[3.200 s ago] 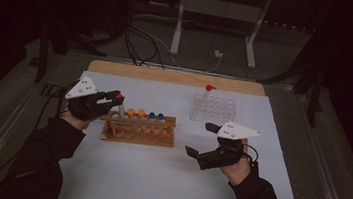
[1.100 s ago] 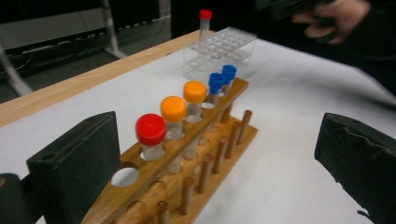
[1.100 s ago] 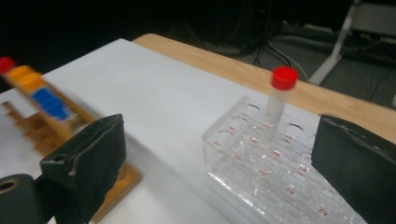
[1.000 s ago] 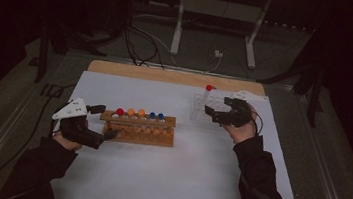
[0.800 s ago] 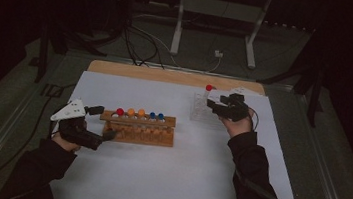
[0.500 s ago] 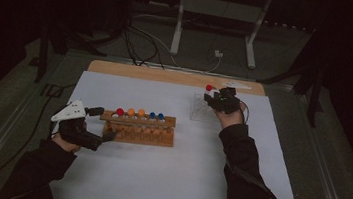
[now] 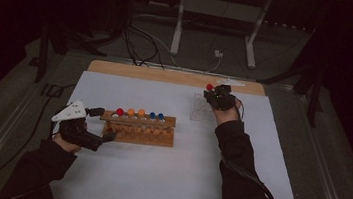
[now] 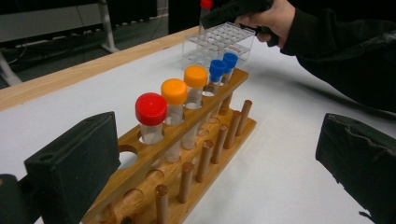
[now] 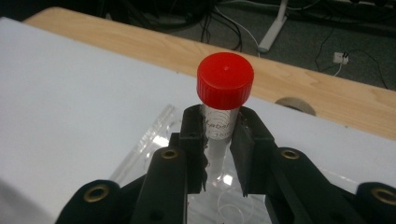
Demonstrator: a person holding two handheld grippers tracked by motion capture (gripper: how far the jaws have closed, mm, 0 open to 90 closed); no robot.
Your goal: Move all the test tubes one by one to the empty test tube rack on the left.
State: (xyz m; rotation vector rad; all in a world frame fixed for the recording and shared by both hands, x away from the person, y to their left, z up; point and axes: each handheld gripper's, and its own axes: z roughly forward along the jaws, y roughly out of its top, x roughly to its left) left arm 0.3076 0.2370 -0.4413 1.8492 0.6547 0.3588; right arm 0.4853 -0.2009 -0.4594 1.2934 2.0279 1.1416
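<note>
A red-capped tube (image 9: 225,81) stands upright in a clear plastic rack (image 9: 154,135) at the back of the white mat. My right gripper (image 9: 219,140) has just been closing and is now shut on the tube's body just under the cap; from above it sits at the rack's far edge (image 7: 215,96). A wooden rack (image 7: 138,128) holds one red (image 8: 151,109), two orange and two blue capped tubes. My left gripper (image 8: 215,168) stands open around the wooden rack's left end, its pads clear of the wood.
The white mat (image 7: 165,179) lies on a table with a wooden strip (image 7: 167,76) along the back. Cables and a stand's legs (image 7: 213,28) lie on the floor beyond. The person's right sleeve (image 7: 237,167) stretches across the mat's right half.
The right hand has travelled from the front right up to the clear rack, and its jaws have shut on the red-capped tube. The left hand dropped to the wooden rack's left end and now holds still.
</note>
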